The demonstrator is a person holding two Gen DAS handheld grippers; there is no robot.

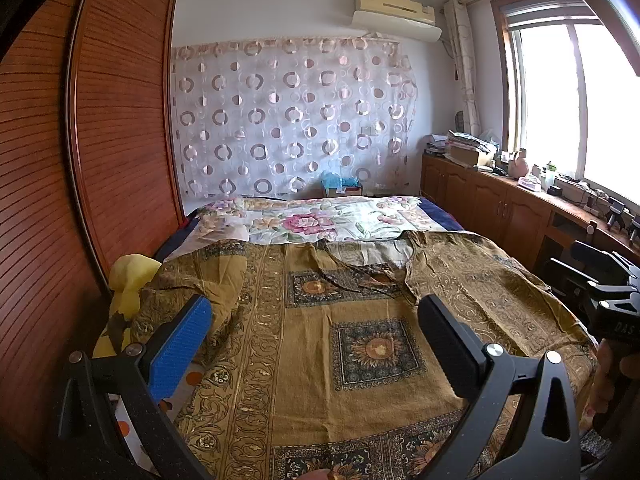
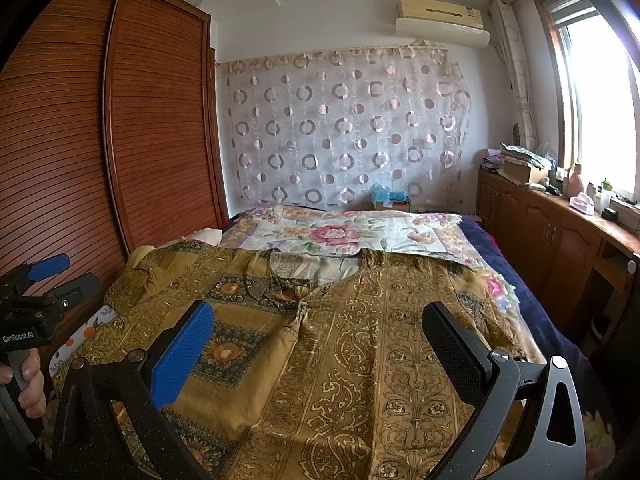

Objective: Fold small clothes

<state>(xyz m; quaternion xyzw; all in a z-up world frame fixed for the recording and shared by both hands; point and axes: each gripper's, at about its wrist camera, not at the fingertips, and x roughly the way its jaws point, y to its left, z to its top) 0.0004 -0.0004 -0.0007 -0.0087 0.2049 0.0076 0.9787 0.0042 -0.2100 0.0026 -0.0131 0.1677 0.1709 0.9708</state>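
Hovering side by side over the bed [image 2: 560, 320], the left gripper [image 1: 316, 320] and right gripper [image 2: 320, 328] both point forward with jaws spread wide, holding nothing. A hand [image 2: 28, 384] grips the left handle. The shirt [image 2: 352, 360] lies spread flat beneath them, neckline away.

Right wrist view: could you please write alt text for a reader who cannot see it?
A mustard patterned garment lies spread on a bed, with the right gripper hovering open above it. The left gripper shows at the left edge, beside a wooden wardrobe.
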